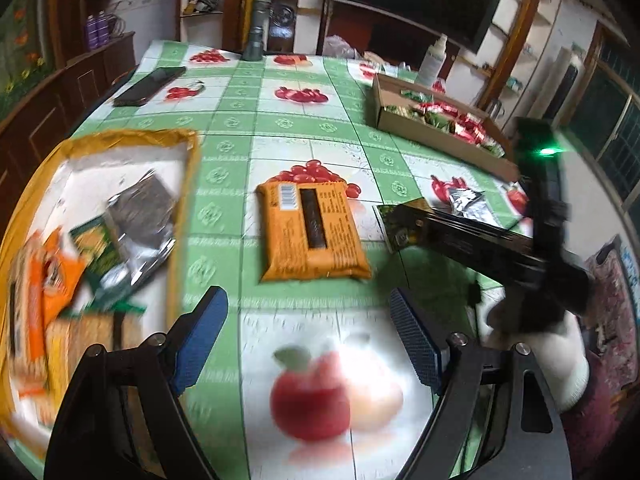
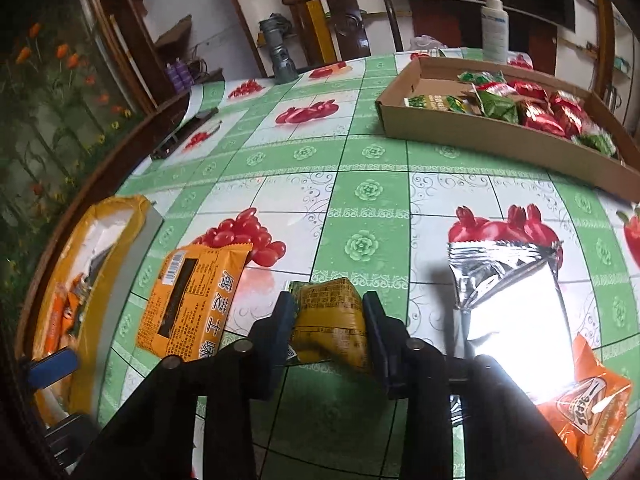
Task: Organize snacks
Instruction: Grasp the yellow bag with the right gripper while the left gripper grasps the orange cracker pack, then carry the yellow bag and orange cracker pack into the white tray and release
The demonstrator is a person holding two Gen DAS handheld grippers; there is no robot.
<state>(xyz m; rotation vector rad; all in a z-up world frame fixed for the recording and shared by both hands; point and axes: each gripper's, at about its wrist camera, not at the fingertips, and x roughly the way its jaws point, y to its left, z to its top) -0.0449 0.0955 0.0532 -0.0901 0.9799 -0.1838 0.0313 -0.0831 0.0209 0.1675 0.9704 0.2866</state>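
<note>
Here the right gripper (image 2: 329,322) clamps a yellow packet (image 2: 330,320) between orange packet (image 2: 192,300) and silver pouch (image 2: 508,300); left gripper (image 1: 312,340) gapes.

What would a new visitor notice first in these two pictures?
Probably the bright green tablecloth with its fruit prints, which fills both views. Next, the right gripper closed on a small yellow snack packet in the middle of the right wrist view, with a shiny silver bag to its right. In the left wrist view, an orange packet lies flat ahead of the open left gripper.
</note>
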